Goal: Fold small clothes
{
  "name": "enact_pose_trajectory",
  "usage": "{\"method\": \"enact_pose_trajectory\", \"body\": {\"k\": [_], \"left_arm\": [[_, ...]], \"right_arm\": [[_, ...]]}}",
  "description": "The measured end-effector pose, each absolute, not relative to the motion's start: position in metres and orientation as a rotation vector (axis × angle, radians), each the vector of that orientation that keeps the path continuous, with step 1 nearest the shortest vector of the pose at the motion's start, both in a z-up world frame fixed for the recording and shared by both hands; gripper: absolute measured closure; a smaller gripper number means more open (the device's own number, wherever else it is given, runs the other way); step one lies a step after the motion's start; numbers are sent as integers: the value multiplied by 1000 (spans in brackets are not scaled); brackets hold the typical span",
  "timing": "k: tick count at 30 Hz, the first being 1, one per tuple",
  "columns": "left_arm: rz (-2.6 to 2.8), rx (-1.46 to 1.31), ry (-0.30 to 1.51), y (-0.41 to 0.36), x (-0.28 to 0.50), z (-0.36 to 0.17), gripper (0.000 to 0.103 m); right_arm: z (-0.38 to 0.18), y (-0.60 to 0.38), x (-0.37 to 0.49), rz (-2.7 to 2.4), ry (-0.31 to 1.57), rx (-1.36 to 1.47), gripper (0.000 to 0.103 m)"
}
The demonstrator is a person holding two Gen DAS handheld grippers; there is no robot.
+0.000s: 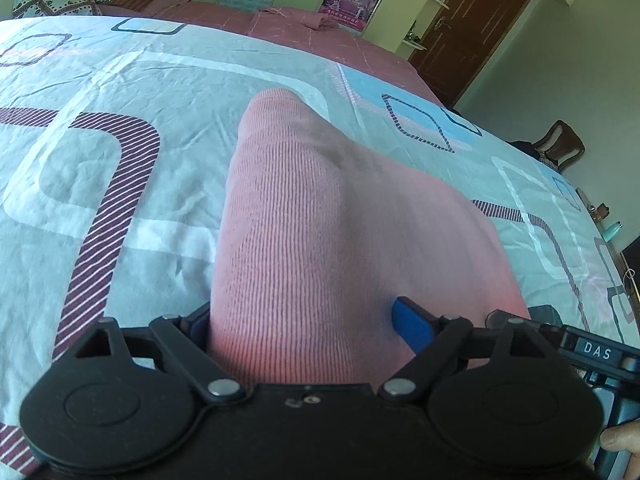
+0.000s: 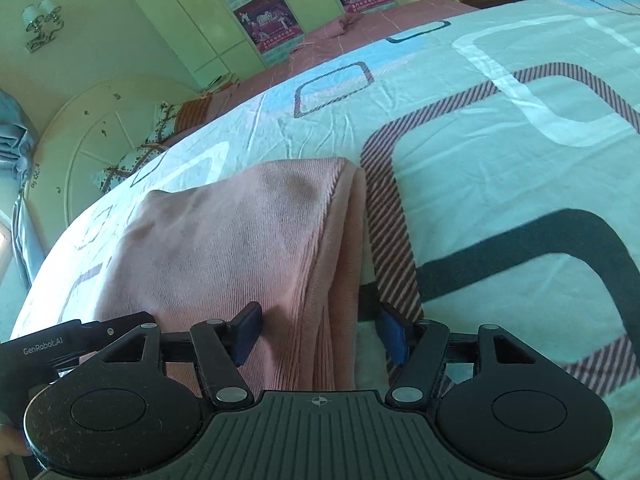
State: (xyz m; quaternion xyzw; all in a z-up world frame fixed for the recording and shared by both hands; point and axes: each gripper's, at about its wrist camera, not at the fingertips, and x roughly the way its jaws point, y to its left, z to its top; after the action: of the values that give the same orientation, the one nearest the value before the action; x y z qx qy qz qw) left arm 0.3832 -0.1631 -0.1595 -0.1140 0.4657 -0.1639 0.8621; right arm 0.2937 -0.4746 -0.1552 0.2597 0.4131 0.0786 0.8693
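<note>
The left gripper (image 1: 304,324) has its jaws spread wide, with the near edge of the pink ribbed garment (image 1: 320,216) lying between them, not pinched. The right gripper (image 2: 320,332) likewise has its jaws parted, straddling the garment's folded edge (image 2: 240,240) without clamping it. The garment lies folded on the bed's patterned sheet (image 1: 120,128), stretching away from both grippers. Beyond it lie a pink cover (image 1: 280,20) and pale green wardrobe doors (image 2: 192,20) with posters.

Your left gripper (image 1: 308,320): left finger hidden behind pink garment (image 1: 320,220). Garment's near edge cut off by your gripper body. Right gripper (image 2: 320,334): whether pads touch cloth, unclear.
</note>
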Motion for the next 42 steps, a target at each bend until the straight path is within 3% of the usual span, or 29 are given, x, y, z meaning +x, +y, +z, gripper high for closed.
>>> {"method": "enact_pose_trajectory", "body": {"k": [4,6,8,9,15,21,31,42], "left_arm": [[-356,-220,972,-168,386,-160,17],[-364,-219,969,-170,386,-158,24],[-366,-218,967,-170,385,-156,31],[-367,-215,967,-170,385,-155,35],[-376,-172,953,-175,384,-143,58],[-400,-187,930,-171,378,-127,69],[-466,-193,859,-144,364,-84,70],[-464,-229,780,38,368,-53,70]], "right_arm": [[-158,-468,302,189,854,523,41],[-157,-462,305,190,858,486,54],[-158,-461,307,224,875,511,76],[-158,-462,308,235,883,527,77],[-157,-461,311,246,891,554,82],[-145,-464,304,283,846,642,82],[-98,-426,302,381,765,698,83],[-53,-266,311,437,709,657,83]]}}
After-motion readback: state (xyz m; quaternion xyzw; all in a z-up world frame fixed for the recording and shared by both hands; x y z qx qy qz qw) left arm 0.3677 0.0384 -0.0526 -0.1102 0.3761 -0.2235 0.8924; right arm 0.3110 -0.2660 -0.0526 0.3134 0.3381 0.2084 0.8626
